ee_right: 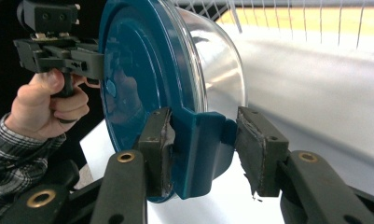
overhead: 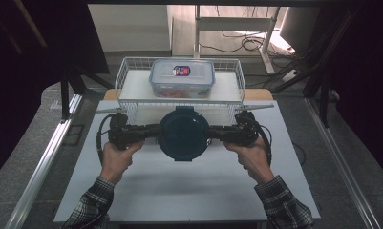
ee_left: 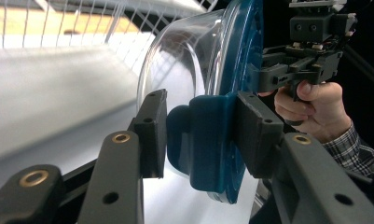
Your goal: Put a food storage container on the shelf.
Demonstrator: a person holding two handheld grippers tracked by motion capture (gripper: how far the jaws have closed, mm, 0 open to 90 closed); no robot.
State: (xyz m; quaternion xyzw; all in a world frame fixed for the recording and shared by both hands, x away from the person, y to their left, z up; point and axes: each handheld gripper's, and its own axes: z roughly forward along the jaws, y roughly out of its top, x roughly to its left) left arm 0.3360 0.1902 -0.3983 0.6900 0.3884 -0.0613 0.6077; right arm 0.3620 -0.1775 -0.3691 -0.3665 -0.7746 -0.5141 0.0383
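Round container (overhead: 184, 132) w/ blue lid held level above tabletop (overhead: 189, 186) just short of wire basket (overhead: 127, 71), left gripper (overhead: 148, 132) & right gripper (overhead: 218, 133) each w/ jaws clamped on opposite side latches, basket straight ahead.

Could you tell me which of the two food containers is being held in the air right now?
The round container with the dark blue lid; the rectangular clear-lidded one sits in the wire basket.

The left gripper (ee_left: 201, 135) clamps the blue latch tab (ee_left: 212, 140) of a clear bowl (ee_left: 184, 60) with a blue lid (ee_left: 243, 46); opposite, a hand (ee_left: 310, 109) holds the right gripper (ee_left: 261, 77) at the lid's far edge, white wire basket (ee_left: 105, 28) behind
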